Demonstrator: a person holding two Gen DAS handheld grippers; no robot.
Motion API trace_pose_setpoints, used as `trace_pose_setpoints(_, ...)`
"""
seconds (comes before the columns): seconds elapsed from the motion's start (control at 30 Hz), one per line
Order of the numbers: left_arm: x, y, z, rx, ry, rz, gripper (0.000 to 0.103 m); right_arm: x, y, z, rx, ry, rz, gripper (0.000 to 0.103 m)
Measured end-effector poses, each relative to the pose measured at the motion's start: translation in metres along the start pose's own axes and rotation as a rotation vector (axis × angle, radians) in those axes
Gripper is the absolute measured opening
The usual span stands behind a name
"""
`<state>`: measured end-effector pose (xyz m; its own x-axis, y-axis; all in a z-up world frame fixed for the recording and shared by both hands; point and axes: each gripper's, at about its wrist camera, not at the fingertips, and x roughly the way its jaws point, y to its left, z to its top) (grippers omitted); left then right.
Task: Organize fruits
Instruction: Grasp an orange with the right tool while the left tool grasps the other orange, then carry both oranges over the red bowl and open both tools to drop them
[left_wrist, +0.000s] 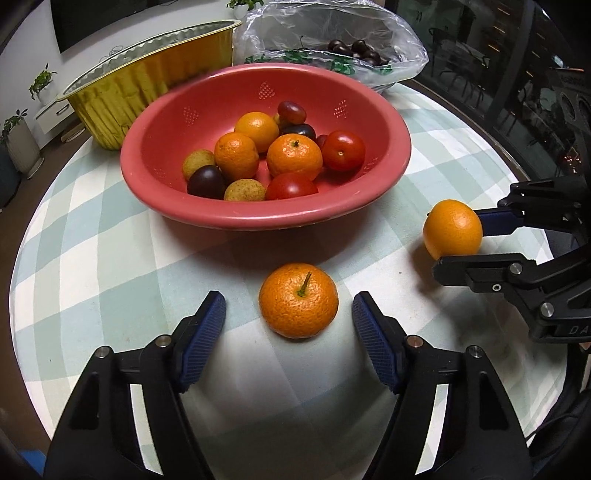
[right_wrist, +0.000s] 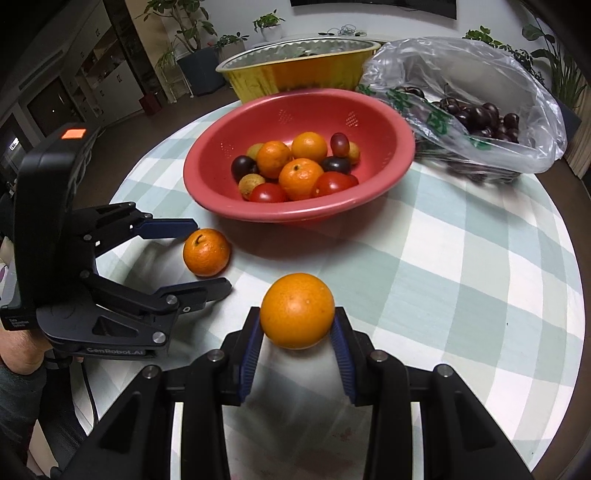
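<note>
a smooth orange (right_wrist: 297, 311) is clamped between the blue pads of the right gripper (right_wrist: 297, 332), held at its widest part just above the checked tablecloth (right_wrist: 461, 280); in the left wrist view the same fruit (left_wrist: 452, 229) is seen pinched from both sides, near the table edge. the left gripper (left_wrist: 289, 314) is spread wide, and a stemmed mandarin (left_wrist: 298, 300) sits on the cloth between its fingers without being touched by either pad (left_wrist: 207, 325). the red bowl (right_wrist: 236, 206) stands just behind, loaded with more oranges, tomatoes, dark plums or grapes and a few small tan fruits. a gold foil tray (right_wrist: 258, 83) and a plastic bag of cherries (right_wrist: 480, 118) are set farther back — whether the tray holds anything cannot be told.

the mandarin is judged light, round and fairly firm, with a pebbled, loose peel that should give decent friction but can dent or split if squeezed hard. it will roll if nudged by one pad first, so it is best taken across its equator, the stem left pointing up and both pads brought in evenly. the smooth orange looks slicker — the grip around its middle seems sound, though only moderate pressure is advised.
</note>
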<state>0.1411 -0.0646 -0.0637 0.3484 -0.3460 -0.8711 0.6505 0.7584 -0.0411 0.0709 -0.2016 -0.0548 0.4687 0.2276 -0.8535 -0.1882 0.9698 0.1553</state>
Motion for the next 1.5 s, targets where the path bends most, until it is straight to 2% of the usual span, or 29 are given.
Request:
trace_pose_setpoints(0.07, 0.0, 0.001, 0.0, -0.001, -0.001, 0.003, 0.06, 0.0, 0.0, 0.0, 0.0, 0.0, 0.0, 0.04)
trace_pose_setpoints(0.23, -0.001, 0.004, 0.001, -0.009, -0.005, -0.003, 0.051, 0.0, 0.0, -0.001, 0.0, 0.001, 0.0, 0.04)
trace_pose_setpoints(0.33, -0.003, 0.001, 0.002, 0.002, -0.005, -0.019, 0.036, 0.0, 0.002, -0.001, -0.003, 0.001, 0.0, 0.04)
trace_pose_setpoints(0.43, -0.003, -0.004, 0.002, 0.024, -0.003, 0.001, 0.036, 0.0, 0.004, 0.0, -0.007, 0.002, -0.001, 0.04)
trace_pose_setpoints(0.67, -0.008, -0.003, -0.002, 0.016, -0.019, -0.017, 0.035, -0.002, 0.006, 0.001, -0.013, -0.001, -0.002, 0.04)
trace_pose_setpoints(1.0, -0.046, 0.0, -0.006, 0.002, -0.078, -0.037, 0.035, -0.011, 0.005, 0.003, -0.013, -0.012, -0.006, 0.04)
trace_pose_setpoints(1.2, -0.075, 0.017, 0.013, -0.014, -0.141, -0.011, 0.035, -0.024, -0.002, 0.011, -0.014, -0.034, -0.012, 0.04)
trace_pose_setpoints(1.5, -0.094, 0.046, 0.06, -0.025, -0.201, 0.031, 0.036, -0.044, -0.019, 0.052, -0.022, -0.087, -0.059, 0.04)
